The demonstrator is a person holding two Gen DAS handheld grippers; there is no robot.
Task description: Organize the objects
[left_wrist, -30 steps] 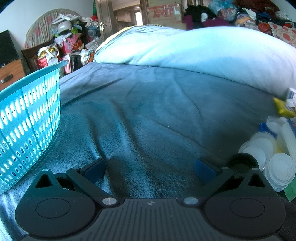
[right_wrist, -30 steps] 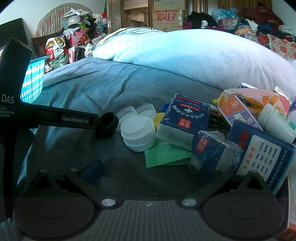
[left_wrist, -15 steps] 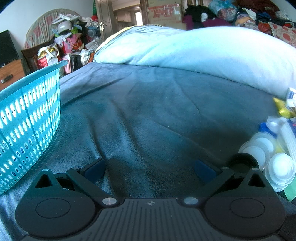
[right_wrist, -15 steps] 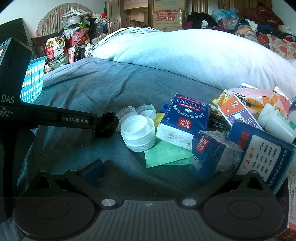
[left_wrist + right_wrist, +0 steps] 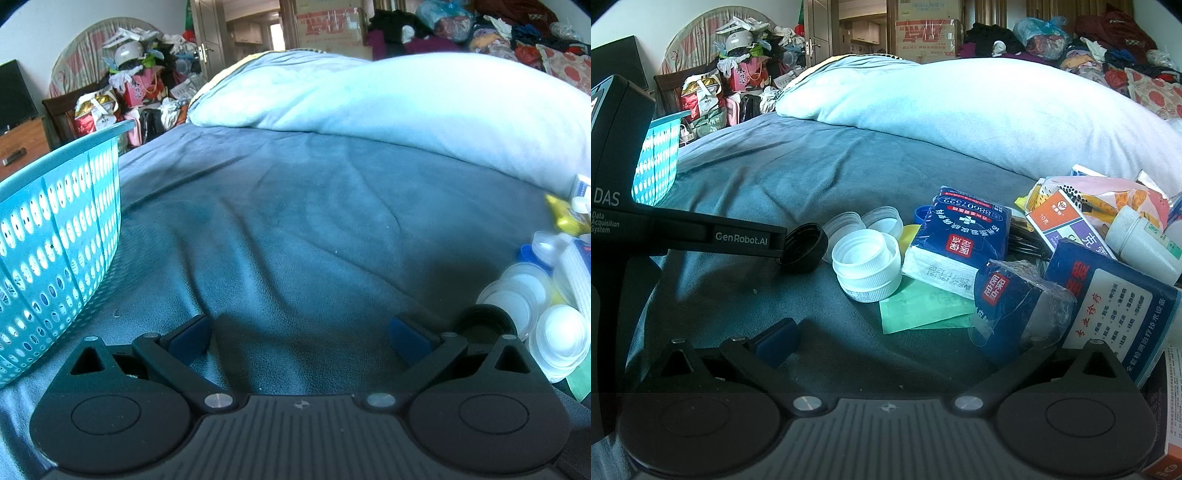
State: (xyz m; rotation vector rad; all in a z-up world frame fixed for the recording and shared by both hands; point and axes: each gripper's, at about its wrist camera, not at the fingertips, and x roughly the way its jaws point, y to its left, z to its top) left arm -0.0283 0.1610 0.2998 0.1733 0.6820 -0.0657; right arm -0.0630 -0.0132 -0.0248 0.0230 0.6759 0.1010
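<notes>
In the left wrist view my left gripper (image 5: 299,332) stands open low over the blue bedspread, nothing between its fingers. A black cap (image 5: 484,325) lies just outside its right finger, with white caps (image 5: 517,295) beyond. The teal basket (image 5: 55,229) sits at the left. My right gripper (image 5: 886,343) is also open. A small plastic-wrapped blue packet (image 5: 1015,310) covers its right fingertip. Ahead lie stacked white caps (image 5: 866,266), the black cap (image 5: 803,249) at the left gripper's finger (image 5: 738,238), a blue tissue pack (image 5: 960,240) and a green sheet (image 5: 923,308).
Medicine boxes (image 5: 1104,306), a white bottle (image 5: 1141,240) and coloured packets (image 5: 1089,195) are piled at the right. A big pale pillow (image 5: 960,110) lies across the back of the bed. Cluttered bags and furniture stand beyond. Open bedspread (image 5: 295,221) lies between basket and pile.
The stacked white caps have tipped, so their open side now faces the right camera. Both grippers have barely moved and stay open.
</notes>
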